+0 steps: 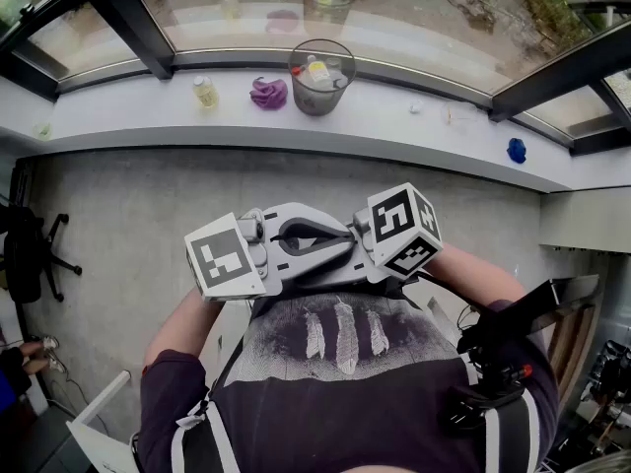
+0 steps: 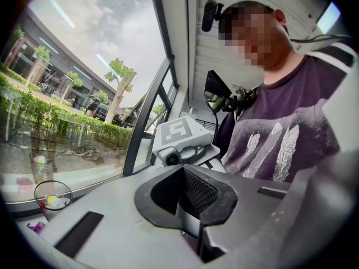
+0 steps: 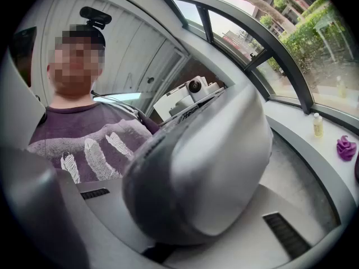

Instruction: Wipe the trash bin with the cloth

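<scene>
The trash bin (image 1: 320, 79), a see-through round bin with rubbish inside, stands on the white window ledge (image 1: 148, 116); it also shows small in the left gripper view (image 2: 52, 198). A crumpled purple cloth (image 1: 268, 93) lies on the ledge just left of the bin, and the right gripper view catches that cloth (image 3: 346, 148) too. Both grippers are held against my chest, far from the ledge, pointing at each other. My left gripper (image 1: 296, 254) is shut and empty, its dark pads (image 2: 207, 198) pressed together. My right gripper (image 1: 345, 239) is also shut, its jaws mostly hidden behind a blurred grey body (image 3: 196, 172).
A small yellowish bottle (image 1: 205, 92) stands on the ledge left of the cloth. A blue object (image 1: 517, 150) lies on the ledge at the right. Grey concrete floor (image 1: 128, 215) spreads between me and the ledge. A dark office chair (image 1: 30, 254) sits at the left.
</scene>
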Motion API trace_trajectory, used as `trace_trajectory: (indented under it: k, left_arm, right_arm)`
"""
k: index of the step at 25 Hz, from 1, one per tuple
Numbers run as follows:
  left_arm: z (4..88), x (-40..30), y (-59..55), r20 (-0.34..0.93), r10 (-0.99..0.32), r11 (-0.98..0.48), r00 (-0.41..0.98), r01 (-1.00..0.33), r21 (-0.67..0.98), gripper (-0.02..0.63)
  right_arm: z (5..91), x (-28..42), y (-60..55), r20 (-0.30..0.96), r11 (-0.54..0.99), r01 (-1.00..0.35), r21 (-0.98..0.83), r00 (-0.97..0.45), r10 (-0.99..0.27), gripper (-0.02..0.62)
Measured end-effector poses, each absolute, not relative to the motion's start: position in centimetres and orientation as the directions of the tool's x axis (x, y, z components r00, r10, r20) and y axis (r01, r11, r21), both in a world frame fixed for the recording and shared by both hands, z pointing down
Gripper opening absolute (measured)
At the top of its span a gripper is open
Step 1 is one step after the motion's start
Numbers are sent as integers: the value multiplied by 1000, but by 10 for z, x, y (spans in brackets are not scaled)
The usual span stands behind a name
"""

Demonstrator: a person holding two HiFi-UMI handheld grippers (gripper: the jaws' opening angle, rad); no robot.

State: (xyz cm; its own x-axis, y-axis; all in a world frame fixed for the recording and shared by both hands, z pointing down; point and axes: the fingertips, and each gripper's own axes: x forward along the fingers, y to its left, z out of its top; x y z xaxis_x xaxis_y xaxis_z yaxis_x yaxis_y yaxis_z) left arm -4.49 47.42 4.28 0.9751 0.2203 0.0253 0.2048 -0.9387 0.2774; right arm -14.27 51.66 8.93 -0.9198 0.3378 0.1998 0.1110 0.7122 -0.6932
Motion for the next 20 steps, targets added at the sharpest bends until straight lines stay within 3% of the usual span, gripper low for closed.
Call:
trace_trajectory:
  k: [5, 12, 16, 20]
  left_arm:
    - [55, -82, 444, 7, 197, -941, 980, 187, 283, -8]
    - [70, -88, 409, 16, 125, -939, 992, 113, 326, -8]
    - [74, -60, 377, 84, 78, -954, 993, 50, 297, -8]
    - [69, -45, 308, 104, -99, -951, 990, -124, 283, -6]
  right_arm:
    - [99, -179, 497, 151, 621, 173, -764, -889, 433, -2]
    - [106, -187, 466, 89, 598, 222, -770, -890, 446, -2]
    - [95, -159, 430, 5, 623, 237, -746, -932, 361, -2]
    - [86, -123, 365, -99, 639, 212, -739, -973, 208, -2]
